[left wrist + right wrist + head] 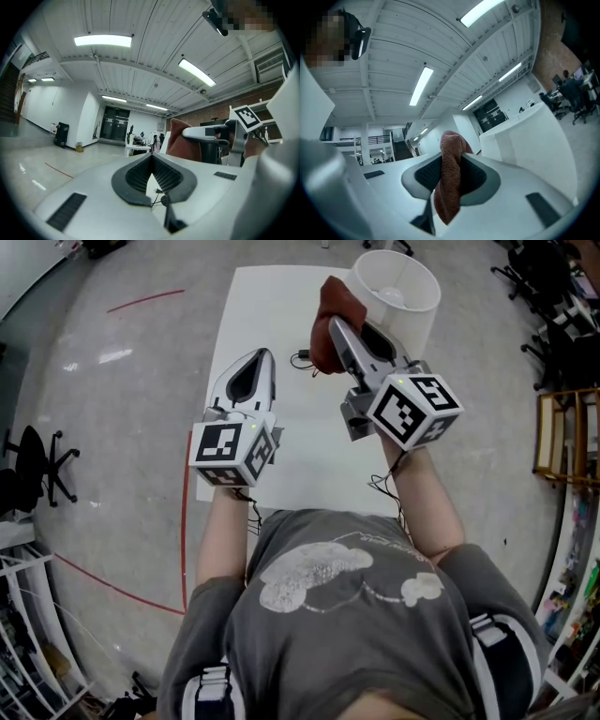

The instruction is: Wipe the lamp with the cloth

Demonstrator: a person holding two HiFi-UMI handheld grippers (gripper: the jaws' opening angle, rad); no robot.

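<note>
Holds the brown cloth (449,183) pinched in the jaws of the right gripper (331,322), just beside the white lamp (398,292) at the far end of the table (272,306). Holds the left gripper (151,159) over the table, jaws together, empty.

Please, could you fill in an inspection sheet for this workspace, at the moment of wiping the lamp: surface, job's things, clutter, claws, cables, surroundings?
Surface: white table, plain flat top.
Job's things: lamp with a white shade stands at the table's far right; reddish-brown cloth is held up beside the shade, and contact cannot be told.
Clutter: nothing seen.
Claws: left claw shut and empty, above the table; right claw shut on the cloth.
Cables: black cord with a plug lies on the table left of the cloth; thin wires hang near the person's wrists.
Surroundings: pale floor with red lines, office chairs, wooden rack at the right.
</note>
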